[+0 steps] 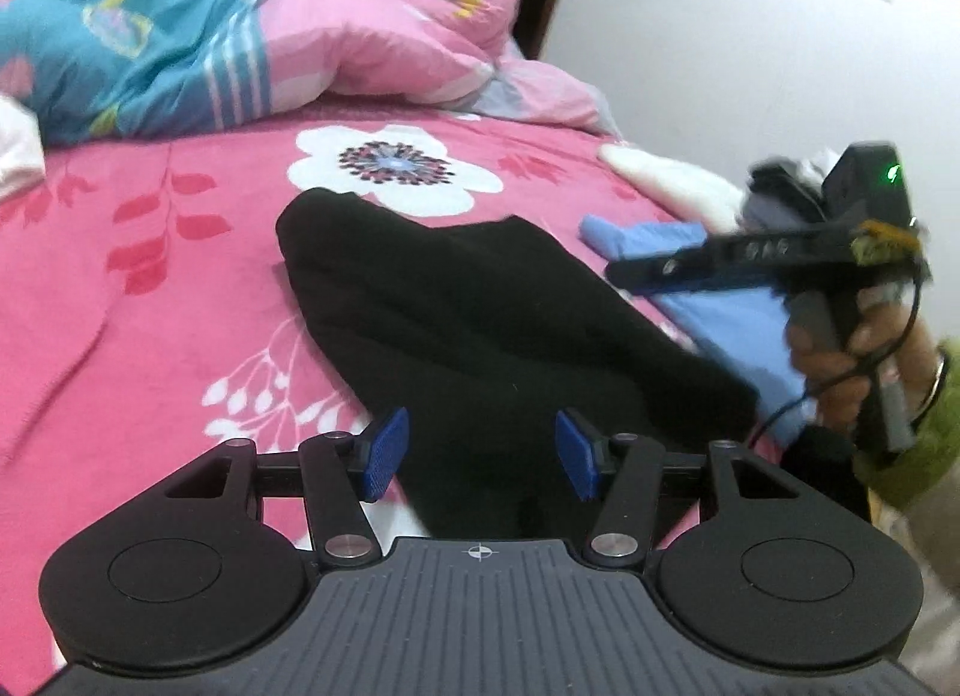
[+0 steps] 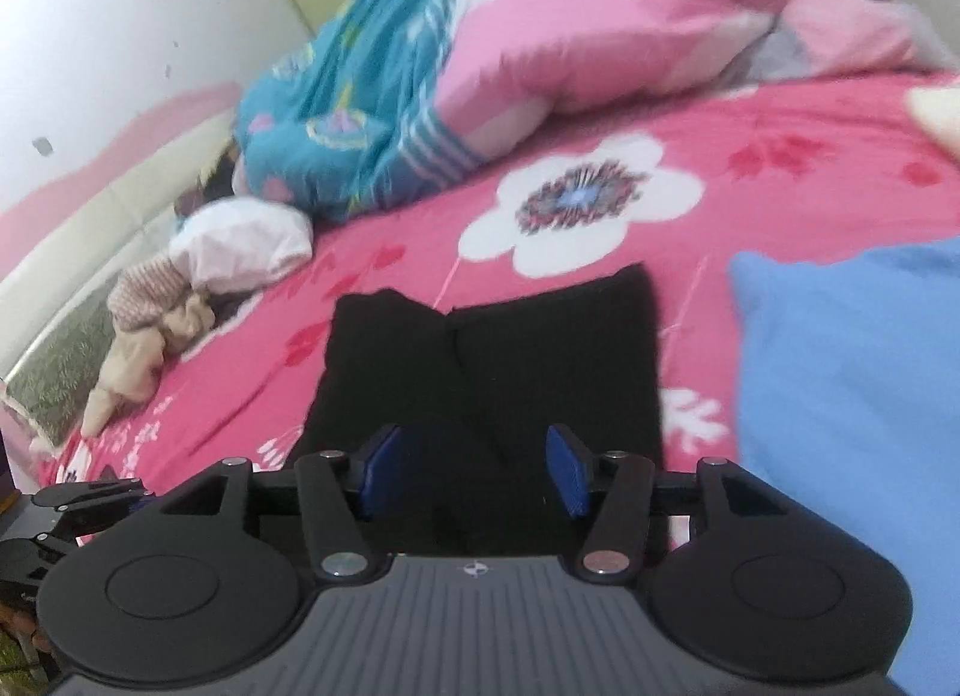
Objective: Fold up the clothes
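While both grippers tilt down toward the bed, we see the left gripper (image 1: 483,453) with its blue pads apart and nothing pressed between them, hanging over the near end of the black garment (image 1: 480,312). That garment lies folded on the pink flowered bedsheet (image 1: 150,252), and a folded blue garment (image 2: 852,396) lies just beside it. Our right gripper (image 2: 471,471) also stands with its pads apart and grips nothing; the black cloth sits below and beyond them. From the left wrist view we see the right gripper from the side, held by a hand (image 1: 840,360) with a green sleeve (image 1: 918,444), blurred above the blue garment. Only the right wrist view shows a heap of pale clothes (image 2: 180,288) near the bed's far edge and, at the lower left corner, part of the left gripper. A pink and teal quilt (image 1: 240,18) is bunched behind. We cannot make out what kind of garment the black one is.
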{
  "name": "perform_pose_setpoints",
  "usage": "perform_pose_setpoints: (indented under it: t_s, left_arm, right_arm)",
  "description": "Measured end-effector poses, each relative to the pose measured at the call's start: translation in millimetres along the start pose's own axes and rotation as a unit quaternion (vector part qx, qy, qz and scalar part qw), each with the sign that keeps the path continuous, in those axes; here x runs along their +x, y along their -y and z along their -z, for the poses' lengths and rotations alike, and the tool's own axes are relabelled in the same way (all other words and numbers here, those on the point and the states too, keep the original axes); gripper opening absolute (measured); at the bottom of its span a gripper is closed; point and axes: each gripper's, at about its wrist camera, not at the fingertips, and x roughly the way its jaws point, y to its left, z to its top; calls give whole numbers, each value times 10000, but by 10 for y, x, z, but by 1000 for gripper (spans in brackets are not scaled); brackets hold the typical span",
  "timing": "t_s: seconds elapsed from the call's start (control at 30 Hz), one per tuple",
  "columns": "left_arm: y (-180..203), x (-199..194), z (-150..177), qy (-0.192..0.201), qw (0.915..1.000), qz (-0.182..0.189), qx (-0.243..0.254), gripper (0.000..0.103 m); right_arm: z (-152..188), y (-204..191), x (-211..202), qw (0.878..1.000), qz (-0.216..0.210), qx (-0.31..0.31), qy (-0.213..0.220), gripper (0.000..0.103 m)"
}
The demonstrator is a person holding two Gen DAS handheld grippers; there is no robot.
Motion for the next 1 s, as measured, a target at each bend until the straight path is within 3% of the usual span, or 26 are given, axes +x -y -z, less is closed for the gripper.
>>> perform_pose_setpoints:
  t_s: [0.1, 0.17, 0.23, 0.4, 0.5, 0.63, 0.77, 0.87, 1.0]
  left_arm:
    - [-188, 122, -110, 180, 9965, 271, -776, 54]
    - [-308, 236, -192, 216, 9909, 525, -1222, 54]
    - [-376, 355, -269, 219, 9866, 703, -1459, 54]
    - [-354, 584, -378, 95, 9855, 873, -1452, 55]
    - [-334, 637, -387, 98, 9874, 750, -1390, 56]
    - [-311, 663, -344, 151, 9914, 390, -1241, 55]
    - [-296, 716, -281, 130, 9948, -115, -1004, 53]
    - [-371, 711, -208, 151, 9937, -213, -1087, 50]
    - [-486, 665, -141, 270, 9907, -43, -1336, 49]
  right_arm:
    - [-90, 79, 285, 9989, -158, 165, -406, 56]
    - [-102, 87, 382, 9979, -275, 159, -568, 49]
    - [-90, 53, 418, 9974, -381, 43, -613, 15]
    - [95, -424, 243, 9913, -263, -1286, -75, 11]
    - [343, -788, 183, 9696, -218, -2431, 161, 11]
    - [726, -1166, 255, 9257, -55, -3775, 221, 12]
    - [979, -1333, 359, 8934, 53, -4486, 227, 19]
    - [957, -1336, 286, 8971, -61, -4413, 226, 25]
    - [656, -1068, 41, 9397, -517, -3378, 110, 34]
